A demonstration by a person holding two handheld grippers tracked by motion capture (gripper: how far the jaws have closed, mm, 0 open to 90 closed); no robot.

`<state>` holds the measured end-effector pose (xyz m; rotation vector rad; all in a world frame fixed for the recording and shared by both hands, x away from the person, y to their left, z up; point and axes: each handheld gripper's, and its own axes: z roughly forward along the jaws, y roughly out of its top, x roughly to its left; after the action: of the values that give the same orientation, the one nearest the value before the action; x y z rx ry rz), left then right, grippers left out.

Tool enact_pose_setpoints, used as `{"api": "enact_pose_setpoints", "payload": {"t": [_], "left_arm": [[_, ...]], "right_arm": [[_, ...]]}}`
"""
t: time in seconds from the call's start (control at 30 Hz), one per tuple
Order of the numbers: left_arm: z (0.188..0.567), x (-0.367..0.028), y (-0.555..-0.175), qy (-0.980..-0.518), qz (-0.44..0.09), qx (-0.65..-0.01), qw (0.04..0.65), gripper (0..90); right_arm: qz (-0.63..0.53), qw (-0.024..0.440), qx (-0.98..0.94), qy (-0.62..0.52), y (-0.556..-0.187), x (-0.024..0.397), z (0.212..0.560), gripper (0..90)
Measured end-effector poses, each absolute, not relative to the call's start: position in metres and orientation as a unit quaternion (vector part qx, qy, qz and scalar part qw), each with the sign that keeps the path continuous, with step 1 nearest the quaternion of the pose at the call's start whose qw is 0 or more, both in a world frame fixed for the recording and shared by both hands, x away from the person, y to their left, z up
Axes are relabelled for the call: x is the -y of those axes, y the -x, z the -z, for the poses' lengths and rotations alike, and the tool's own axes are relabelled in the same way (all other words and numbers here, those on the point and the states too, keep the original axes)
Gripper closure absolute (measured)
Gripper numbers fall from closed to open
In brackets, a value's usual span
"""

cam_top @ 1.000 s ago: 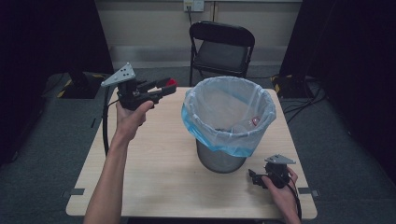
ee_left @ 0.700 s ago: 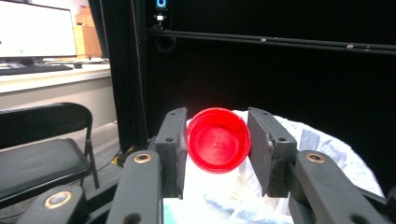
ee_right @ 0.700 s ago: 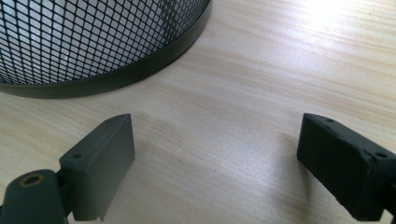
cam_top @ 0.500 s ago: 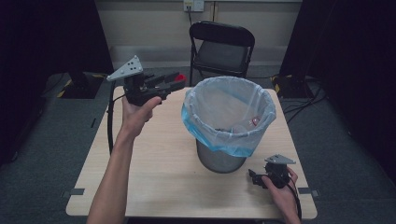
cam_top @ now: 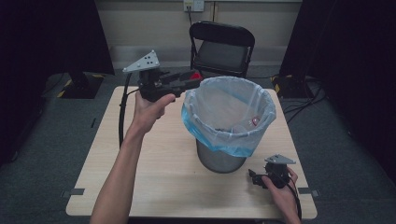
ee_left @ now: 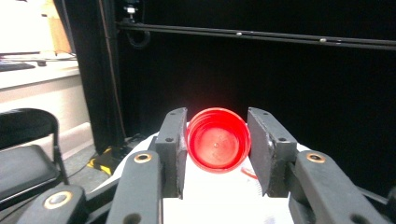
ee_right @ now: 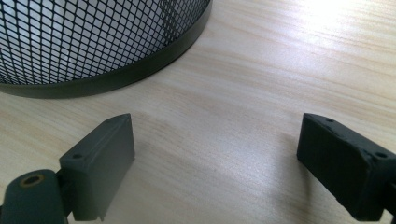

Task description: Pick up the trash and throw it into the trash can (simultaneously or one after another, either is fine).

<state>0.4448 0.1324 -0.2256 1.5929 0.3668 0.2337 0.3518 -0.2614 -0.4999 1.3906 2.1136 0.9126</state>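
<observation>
Fingers of left gripper closed on red cap, raised at rim of lined bin; bin mouth just ahead and below the fingertips. Right gripper wide open, empty, low on counter beside bin base, farther from opening.

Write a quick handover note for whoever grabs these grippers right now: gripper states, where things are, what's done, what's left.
Left gripper: shut on the red cap, held in the air at the far-left rim of the bin.
Right gripper: open, holding nothing, low over the table beside the bin's base.
Bin: lined with a blue bag, some items already inside.
Done: cap picked up.
Left: probably carry it over the opening and let go.
</observation>
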Motion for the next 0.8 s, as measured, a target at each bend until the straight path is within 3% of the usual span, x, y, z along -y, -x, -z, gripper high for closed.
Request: {"api": "enact_pose_setpoints", "payload": {"t": [0.37,0.8], "left_arm": [[0.231,-0.109,-0.449,-0.726,-0.063,-0.143,0.669,59.4],[0.235,-0.084,-0.465,-0.756,-0.062,-0.149,0.634,59.3]], "right_arm": [[-0.331,0.224,-0.766,-0.504,-0.352,0.261,0.5,10.5],[-0.331,0.224,-0.766,-0.504,-0.352,0.261,0.5,10.5]]}}
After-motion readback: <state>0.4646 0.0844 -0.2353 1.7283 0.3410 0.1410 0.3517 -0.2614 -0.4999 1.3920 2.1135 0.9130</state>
